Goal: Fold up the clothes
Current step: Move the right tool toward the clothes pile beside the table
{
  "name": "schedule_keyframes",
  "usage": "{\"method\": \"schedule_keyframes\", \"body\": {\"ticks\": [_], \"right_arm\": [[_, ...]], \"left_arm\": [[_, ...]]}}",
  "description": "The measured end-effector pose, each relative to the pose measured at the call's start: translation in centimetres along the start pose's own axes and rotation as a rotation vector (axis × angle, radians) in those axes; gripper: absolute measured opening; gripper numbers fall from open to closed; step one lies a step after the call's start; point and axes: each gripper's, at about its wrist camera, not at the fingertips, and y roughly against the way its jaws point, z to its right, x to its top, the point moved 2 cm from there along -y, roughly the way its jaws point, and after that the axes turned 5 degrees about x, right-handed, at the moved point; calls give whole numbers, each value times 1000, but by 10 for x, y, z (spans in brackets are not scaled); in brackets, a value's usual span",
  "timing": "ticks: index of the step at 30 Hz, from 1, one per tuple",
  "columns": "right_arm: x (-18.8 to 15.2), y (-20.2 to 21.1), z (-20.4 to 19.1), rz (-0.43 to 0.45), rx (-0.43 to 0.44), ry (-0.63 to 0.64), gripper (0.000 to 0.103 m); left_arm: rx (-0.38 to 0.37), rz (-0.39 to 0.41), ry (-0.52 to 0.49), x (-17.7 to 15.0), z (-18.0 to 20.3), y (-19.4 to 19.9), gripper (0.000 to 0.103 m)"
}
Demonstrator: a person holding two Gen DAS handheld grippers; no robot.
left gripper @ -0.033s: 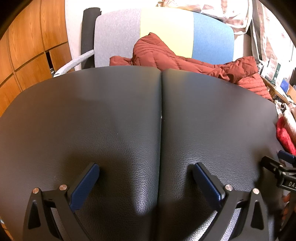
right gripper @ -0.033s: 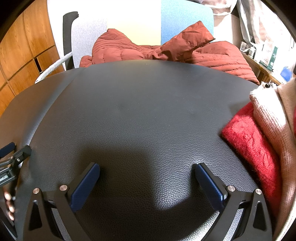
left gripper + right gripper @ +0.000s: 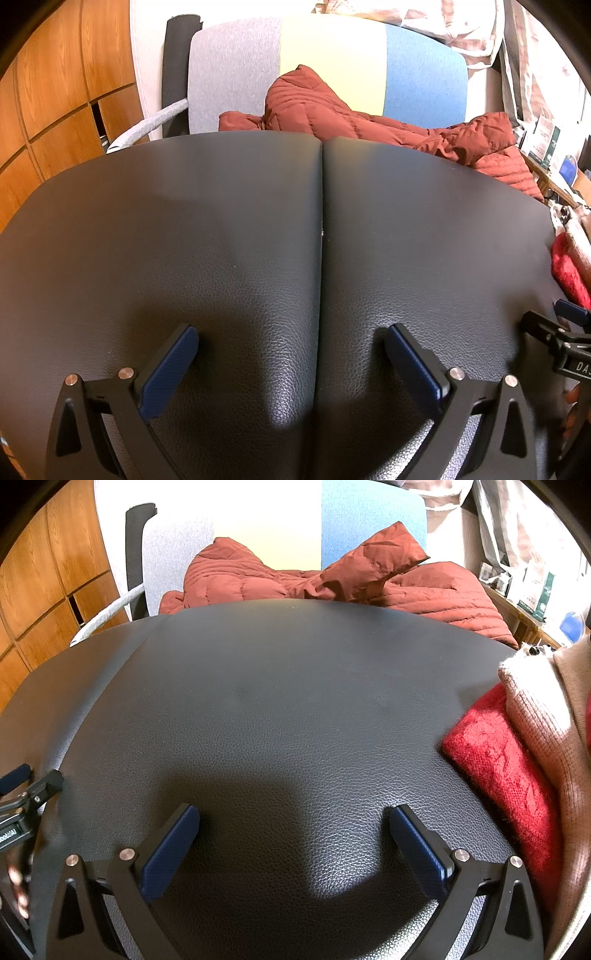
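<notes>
Two tools: left tool [image 3: 291, 354] and right tool [image 3: 293, 834] both spread wide, grasping nothing, over bare black bench [image 3: 295, 709].
Clothes: red knit [image 3: 502, 771] and beige knit [image 3: 543, 716] stacked at the bench's right edge; rust quilted jacket [image 3: 424, 587] rumpled behind.
Progress: jacket unfolded; stack looks folded, uncertain.

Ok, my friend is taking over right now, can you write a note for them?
Left hand-held gripper: open, empty, over the black padded surface.
Right hand-held gripper: open, empty, over the same surface.
Red knit and beige knit are piled at the right edge. A rust puffer jacket lies on the chair behind.
Done: nothing spread out yet.
Left: pick a garment, lay it flat, fold it.
</notes>
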Motion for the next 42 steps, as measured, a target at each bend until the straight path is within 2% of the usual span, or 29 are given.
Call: {"method": "schedule_keyframes", "body": {"ticks": [4,7,10,19,23,30,42], "right_arm": [[2,16,-7,40,-32,-8,103],[4,40,-3,87,-17,-15,103],[7,71,-1,122,-44,-19,103],[-10,162,22,219,-205,-103,103],[-18,192,31,248,-233,-115,103],[-38,223,53,268,-282,-157,103],[-51,234,79,242,-325,-209,103]], "left_arm": [[-5,-19,9,4,12,4,103],[-9,-32,16,6,21,6,98],[-57,-25,34,17,38,13,97],[-177,123,-60,8,102,89,97],[-224,155,-82,-2,116,120,97],[-244,174,-92,-13,122,145,97],[-232,187,-156,-17,132,163,97]]}}
